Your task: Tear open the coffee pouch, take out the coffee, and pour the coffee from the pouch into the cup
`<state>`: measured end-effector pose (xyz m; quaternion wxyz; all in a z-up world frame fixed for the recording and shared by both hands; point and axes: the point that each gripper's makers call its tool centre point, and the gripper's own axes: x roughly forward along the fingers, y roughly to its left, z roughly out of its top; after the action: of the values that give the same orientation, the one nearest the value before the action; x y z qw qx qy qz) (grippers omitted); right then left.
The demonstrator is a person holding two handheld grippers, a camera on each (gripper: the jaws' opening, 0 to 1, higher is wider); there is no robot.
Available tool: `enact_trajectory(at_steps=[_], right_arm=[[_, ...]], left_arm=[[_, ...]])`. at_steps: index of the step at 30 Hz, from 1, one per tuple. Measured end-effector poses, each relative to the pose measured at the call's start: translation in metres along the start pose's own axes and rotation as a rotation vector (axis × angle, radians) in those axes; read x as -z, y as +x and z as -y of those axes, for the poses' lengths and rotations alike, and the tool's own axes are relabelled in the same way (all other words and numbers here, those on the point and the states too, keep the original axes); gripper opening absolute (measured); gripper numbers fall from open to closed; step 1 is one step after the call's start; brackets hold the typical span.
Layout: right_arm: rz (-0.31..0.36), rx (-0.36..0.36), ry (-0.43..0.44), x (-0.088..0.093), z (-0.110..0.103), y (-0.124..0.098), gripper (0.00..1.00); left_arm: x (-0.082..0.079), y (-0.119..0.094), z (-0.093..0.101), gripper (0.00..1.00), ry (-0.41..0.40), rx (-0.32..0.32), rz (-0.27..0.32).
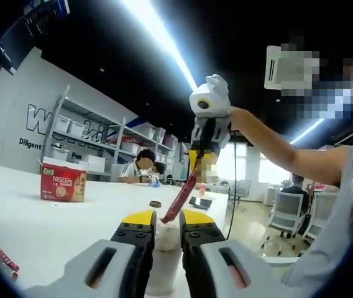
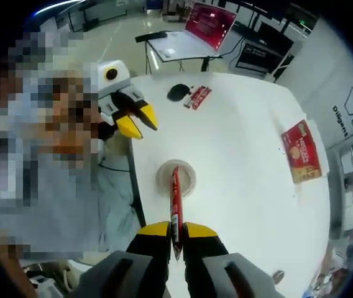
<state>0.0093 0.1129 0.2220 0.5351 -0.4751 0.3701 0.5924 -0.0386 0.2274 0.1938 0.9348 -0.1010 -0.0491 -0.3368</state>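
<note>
The red coffee pouch is clamped between the closed jaws of the right gripper and held tilted, its far end over the white cup on the white table. No print on the pouch can be read. In the left gripper view, the cup is seen between the left gripper's parted jaws, but contact cannot be told. A red box marked "NESCAFE" stands well apart. Two more red sachets lie near the table's far edge.

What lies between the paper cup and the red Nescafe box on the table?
In the right gripper view, only bare white table lies between the paper cup and the red Nescafe box.
</note>
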Motion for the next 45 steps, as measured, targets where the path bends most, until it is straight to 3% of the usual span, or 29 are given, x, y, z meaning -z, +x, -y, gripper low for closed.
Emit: enact_trajectory(at_steps=[9, 27, 33, 37, 45], right_arm=[[-0.025, -0.001, -0.006, 0.0, 0.0, -0.001, 0.08], [-0.013, -0.006, 0.002, -0.003, 0.004, -0.004, 0.08], [-0.006, -0.013, 0.015, 0.002, 0.003, -0.002, 0.08], [-0.037, -0.034, 0.027, 0.012, 0.001, 0.006, 0.08], [0.001, -0.031, 0.039, 0.016, 0.005, 0.003, 0.08]], left_arm=[[0.001, 0.001, 0.0, 0.18, 0.001, 0.002, -0.004], [0.006, 0.004, 0.003, 0.18, -0.001, 0.007, -0.012], [0.006, 0.003, 0.005, 0.18, -0.001, 0.007, -0.011], [0.009, 0.005, 0.005, 0.18, -0.003, 0.007, -0.017], [0.01, 0.006, 0.005, 0.18, -0.005, 0.009, -0.02]])
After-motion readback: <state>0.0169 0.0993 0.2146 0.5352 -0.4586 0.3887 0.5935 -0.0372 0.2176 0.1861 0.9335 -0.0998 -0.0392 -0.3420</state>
